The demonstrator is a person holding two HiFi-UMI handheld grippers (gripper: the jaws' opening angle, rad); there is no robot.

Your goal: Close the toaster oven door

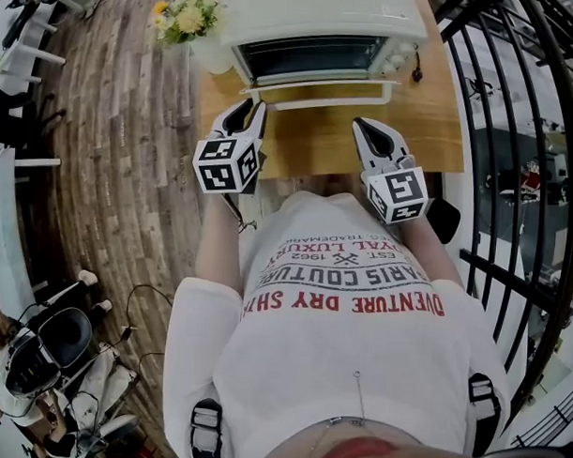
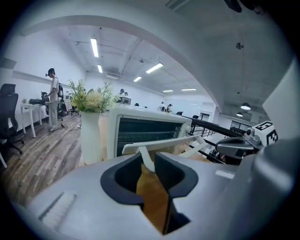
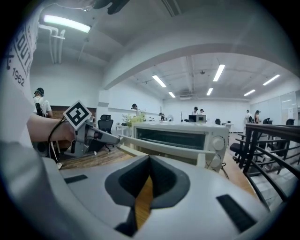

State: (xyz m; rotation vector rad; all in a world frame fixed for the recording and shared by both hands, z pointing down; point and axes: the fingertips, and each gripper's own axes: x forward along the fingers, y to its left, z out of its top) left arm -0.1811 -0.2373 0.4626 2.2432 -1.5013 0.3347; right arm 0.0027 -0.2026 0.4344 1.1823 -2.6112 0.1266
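Note:
A white toaster oven (image 1: 322,16) stands at the far edge of the wooden table (image 1: 416,134). Its door (image 1: 320,88) hangs open towards me, with the white handle bar (image 1: 319,102) across its front. My left gripper (image 1: 258,108) has its tips at the handle's left end. In the left gripper view its jaws (image 2: 149,164) stand apart, and the handle's left post (image 2: 146,159) shows in the gap with no pad pressing on it. My right gripper (image 1: 360,125) hovers just short of the handle's right part. Its jaws (image 3: 148,164) are closed together and hold nothing.
A white vase of yellow flowers (image 1: 186,23) stands left of the oven, close to the left gripper. The oven's knobs (image 3: 217,143) are on its right side. A black railing (image 1: 515,137) runs along the table's right. Cables and equipment lie on the wooden floor at the left.

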